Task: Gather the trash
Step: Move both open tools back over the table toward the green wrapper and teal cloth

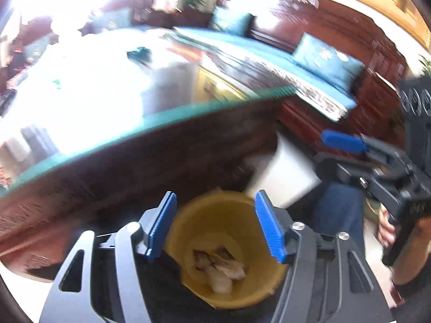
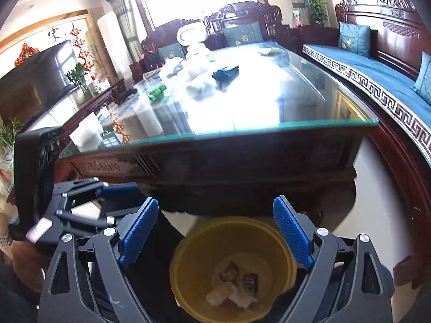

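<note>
A yellow trash bin (image 1: 186,231) stands on the floor below both grippers, with crumpled wrappers (image 1: 219,269) at its bottom; it also shows in the right wrist view (image 2: 188,263) with wrappers (image 2: 234,288). My left gripper (image 1: 215,228) is open and empty above the bin. My right gripper (image 2: 215,234) is open and empty above it too, and it appears in the left wrist view (image 1: 342,140). More trash lies on the glass table: a teal wrapper (image 2: 226,74), a green wrapper (image 2: 156,92) and white tissues (image 2: 199,83).
The glass-topped dark wood table (image 2: 242,132) stands just beyond the bin. A blue-cushioned wooden bench (image 2: 377,70) runs along the right. A TV (image 2: 37,78) and plants are at the left. White floor (image 2: 377,188) lies between table and bench.
</note>
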### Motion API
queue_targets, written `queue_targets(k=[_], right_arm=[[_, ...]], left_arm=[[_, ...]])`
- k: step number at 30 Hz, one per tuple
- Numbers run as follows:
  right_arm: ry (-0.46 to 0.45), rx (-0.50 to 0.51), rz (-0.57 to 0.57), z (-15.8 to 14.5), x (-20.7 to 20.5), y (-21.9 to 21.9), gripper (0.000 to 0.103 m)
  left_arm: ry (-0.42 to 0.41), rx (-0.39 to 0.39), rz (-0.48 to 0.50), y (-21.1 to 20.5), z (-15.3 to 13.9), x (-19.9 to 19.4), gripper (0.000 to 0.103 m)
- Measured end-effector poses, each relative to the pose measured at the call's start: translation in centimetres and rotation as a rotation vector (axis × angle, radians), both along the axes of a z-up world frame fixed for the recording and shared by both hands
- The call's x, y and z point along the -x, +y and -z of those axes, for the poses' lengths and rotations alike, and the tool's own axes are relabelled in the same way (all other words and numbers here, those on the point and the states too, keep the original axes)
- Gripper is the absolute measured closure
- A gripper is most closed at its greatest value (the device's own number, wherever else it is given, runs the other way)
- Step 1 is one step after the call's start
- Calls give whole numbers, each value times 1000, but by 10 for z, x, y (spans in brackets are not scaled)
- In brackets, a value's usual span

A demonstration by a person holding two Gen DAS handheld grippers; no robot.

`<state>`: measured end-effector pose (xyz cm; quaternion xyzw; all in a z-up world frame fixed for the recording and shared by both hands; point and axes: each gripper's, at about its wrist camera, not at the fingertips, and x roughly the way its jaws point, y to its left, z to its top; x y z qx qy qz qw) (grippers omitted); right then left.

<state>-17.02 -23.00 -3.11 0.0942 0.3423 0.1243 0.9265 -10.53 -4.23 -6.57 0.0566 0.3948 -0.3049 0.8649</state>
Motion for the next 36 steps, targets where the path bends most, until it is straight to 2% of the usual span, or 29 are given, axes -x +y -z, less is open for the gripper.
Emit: queue_targets(k=[1,5,9,11,14,15,19,24,30,36], right_arm=[[-10,-6,-3,-4,-4,2,19],[-65,-9,-11,-27,-31,16,19],[-111,40,39,-47,-64,32,11],[-111,51,56,-52,-86,41,10],[-104,17,61,-54,-119,51,9],[-104,-3,47,-54,-130,53,9],[-98,-61,3,-53,-168,58,9],[-51,-99,-12,-47,-212,61,9],[-1,-128,-41,-33,-238,63,9],[15,-107,-74,-27,-262,71,9]], left_arm=[[-25,3,-32,6,-7,-6,32],[-116,8,-155,29,-35,-33,22],[-170,1,-264,46,-55,-66,10],[-188,-15,-296,52,-60,-81,8],[-173,-12,-313,60,-64,-110,7],[-171,-9,-323,64,-65,-120,3],[-158,4,-347,80,-66,-154,4],[-97,44,-399,107,-57,-208,4],[-47,-18,-457,122,-32,-264,4],[-15,-20,-473,124,-21,-301,4]])
